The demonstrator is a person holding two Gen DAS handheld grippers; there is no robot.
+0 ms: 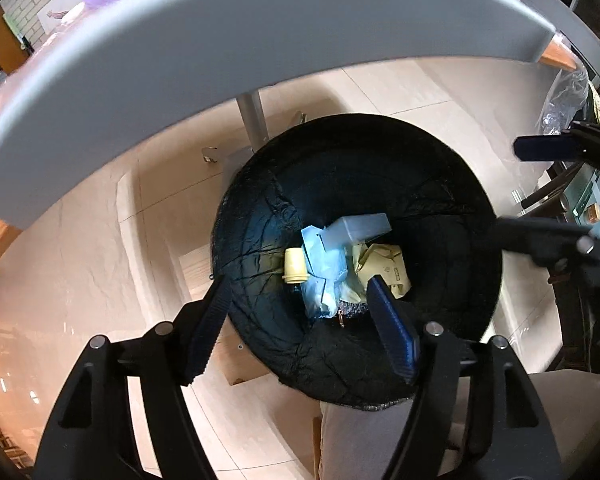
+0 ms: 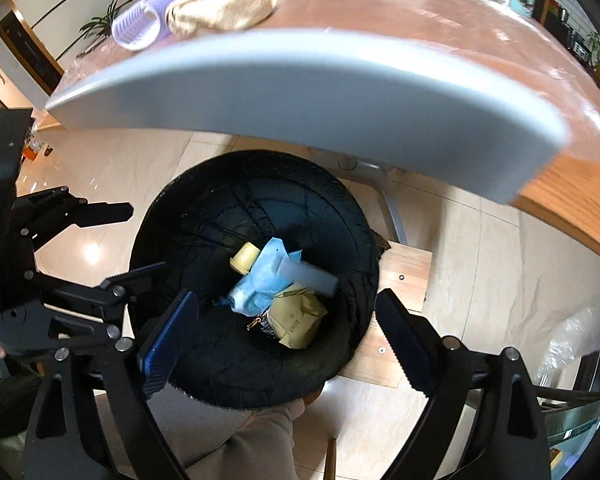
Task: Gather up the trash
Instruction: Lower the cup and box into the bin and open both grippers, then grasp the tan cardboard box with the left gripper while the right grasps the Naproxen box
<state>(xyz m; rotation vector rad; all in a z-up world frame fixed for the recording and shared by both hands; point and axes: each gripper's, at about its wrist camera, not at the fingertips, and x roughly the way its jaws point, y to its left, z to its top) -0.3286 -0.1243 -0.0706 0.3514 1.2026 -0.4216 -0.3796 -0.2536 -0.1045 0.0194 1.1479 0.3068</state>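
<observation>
Two grippers hang over a round bin (image 1: 356, 256) with a black bag inside it. The bin stands on the pale tile floor (image 1: 80, 248), just under the edge of a table (image 2: 420, 20).

The left gripper (image 1: 304, 328) has its fingers spread wide apart, and nothing is between them. One finger is over the bin's left rim and the other is over the inside of the bin. The right gripper (image 2: 288, 340) is spread wide too, with nothing in it. Its left finger is over the bin and its right finger is just past the bin's right rim.

The trash is down at the bottom of the bin. There is a small yellow cap (image 1: 295, 266), a crumpled light blue bag (image 1: 324, 276), a pale box-like thing (image 1: 360, 226) and a scrunched tan paper bag (image 2: 298, 316). They all lie in one heap, touching each other. The box-like thing is blurry in the right view, so I cannot tell just what it is.

Up on the table there is a purple hair roller (image 2: 138, 26) just beside a beige cloth bundle (image 2: 224, 2). A small wooden board (image 2: 400, 292) lies on the floor under the bin's right side.
</observation>
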